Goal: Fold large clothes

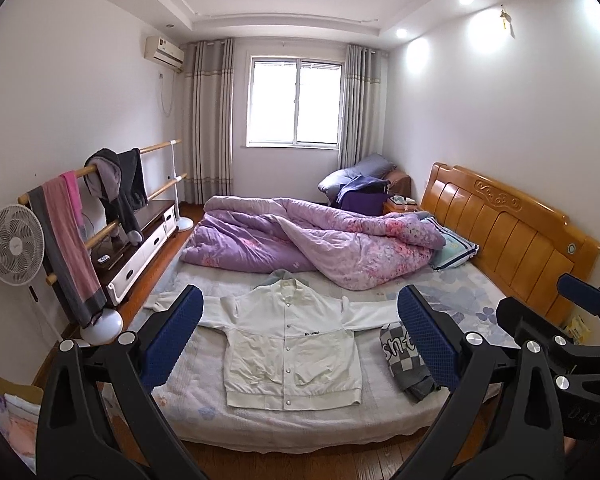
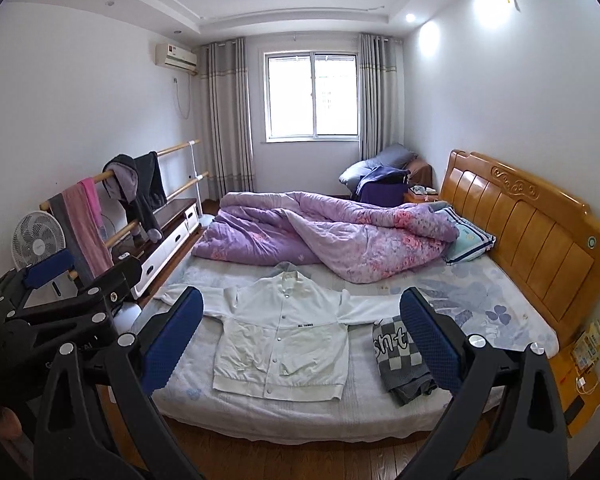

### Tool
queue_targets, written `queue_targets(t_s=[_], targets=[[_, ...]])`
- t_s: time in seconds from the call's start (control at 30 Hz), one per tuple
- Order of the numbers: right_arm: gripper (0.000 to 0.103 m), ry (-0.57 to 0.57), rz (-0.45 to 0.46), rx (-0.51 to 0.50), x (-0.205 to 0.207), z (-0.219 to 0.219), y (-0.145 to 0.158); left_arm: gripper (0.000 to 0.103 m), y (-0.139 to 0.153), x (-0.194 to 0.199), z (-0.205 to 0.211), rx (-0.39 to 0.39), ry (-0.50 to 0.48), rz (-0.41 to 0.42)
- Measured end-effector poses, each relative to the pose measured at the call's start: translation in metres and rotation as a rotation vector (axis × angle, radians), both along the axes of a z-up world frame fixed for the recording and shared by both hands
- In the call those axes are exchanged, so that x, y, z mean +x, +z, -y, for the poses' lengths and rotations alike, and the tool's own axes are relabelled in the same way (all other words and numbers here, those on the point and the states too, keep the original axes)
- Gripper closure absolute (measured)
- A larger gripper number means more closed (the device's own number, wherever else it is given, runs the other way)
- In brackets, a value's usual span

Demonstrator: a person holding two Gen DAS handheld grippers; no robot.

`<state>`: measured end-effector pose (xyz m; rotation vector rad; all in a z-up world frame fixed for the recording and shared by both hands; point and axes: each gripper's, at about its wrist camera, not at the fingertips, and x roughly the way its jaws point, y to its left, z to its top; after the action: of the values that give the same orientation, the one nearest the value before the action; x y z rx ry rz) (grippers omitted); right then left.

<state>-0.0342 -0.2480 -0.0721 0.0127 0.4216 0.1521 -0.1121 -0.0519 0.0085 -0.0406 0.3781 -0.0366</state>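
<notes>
A white button-front jacket lies flat on the bed, front up, sleeves spread to both sides; it also shows in the right wrist view. My left gripper is open and empty, held back from the bed's near edge, its blue pads framing the jacket. My right gripper is open and empty too, at about the same distance. The right gripper shows at the right edge of the left wrist view.
A folded grey-and-white checked garment lies right of the jacket. A bunched purple quilt and a pillow fill the far half of the bed. A wooden headboard stands right, a clothes rail and fan left.
</notes>
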Motion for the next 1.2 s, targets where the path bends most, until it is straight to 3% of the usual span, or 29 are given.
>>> queue_targets(t_s=[1.2], targets=[[0.008,-0.048,0.028,-0.001,0.008,-0.004,0.007,0.005,0.005,0.017,0.005,0.033,-0.012,0.031]])
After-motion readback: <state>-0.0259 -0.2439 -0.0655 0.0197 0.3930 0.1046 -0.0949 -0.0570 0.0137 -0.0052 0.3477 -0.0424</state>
